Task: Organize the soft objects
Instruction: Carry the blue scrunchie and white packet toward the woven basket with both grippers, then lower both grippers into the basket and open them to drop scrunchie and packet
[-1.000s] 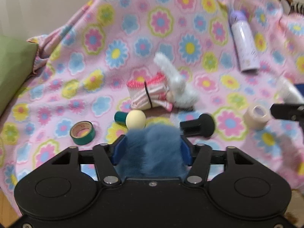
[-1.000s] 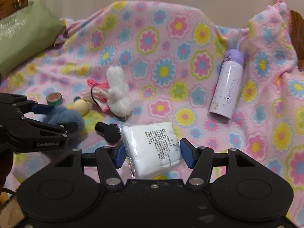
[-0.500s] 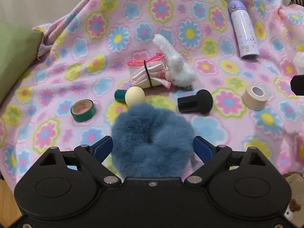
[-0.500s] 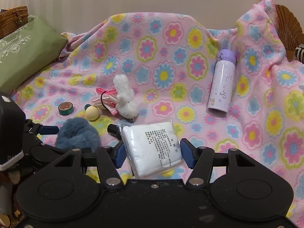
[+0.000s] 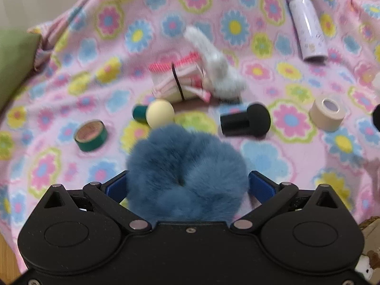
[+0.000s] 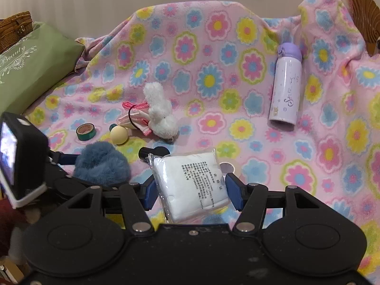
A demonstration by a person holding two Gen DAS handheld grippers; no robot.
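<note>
since the earlier frame your left claw [image 5: 187, 185] has just been opening: blue scrunchie [image 5: 187, 173] uncompressed, resting between spread jaws on the blanket [image 5: 237, 4]. right claw [image 6: 190, 190] clamped on the white packet [image 6: 190, 182]. risk: fur snags a pad on withdrawal, dragging it.

The left wrist view is smeared by motion blur, so the floral pink fleece blanket [image 5: 71, 90] and the print on the lilac capped metal bottle [image 5: 307, 30] cannot be read. The fluffy blue fur scrunchie [image 5: 187, 173] hides the near part of the blanket, and its lower edge is lost behind the black gripper body. In the right wrist view, the clear-wrapped white cotton pad packet [image 6: 191, 181] covers most of the black mushroom-shaped sponge applicator [image 6: 154, 152] and the beige tape roll [image 6: 228, 167]. The packet's print is too small to read. The green cushion [image 6: 28, 71] is cut off at the left edge.
</note>
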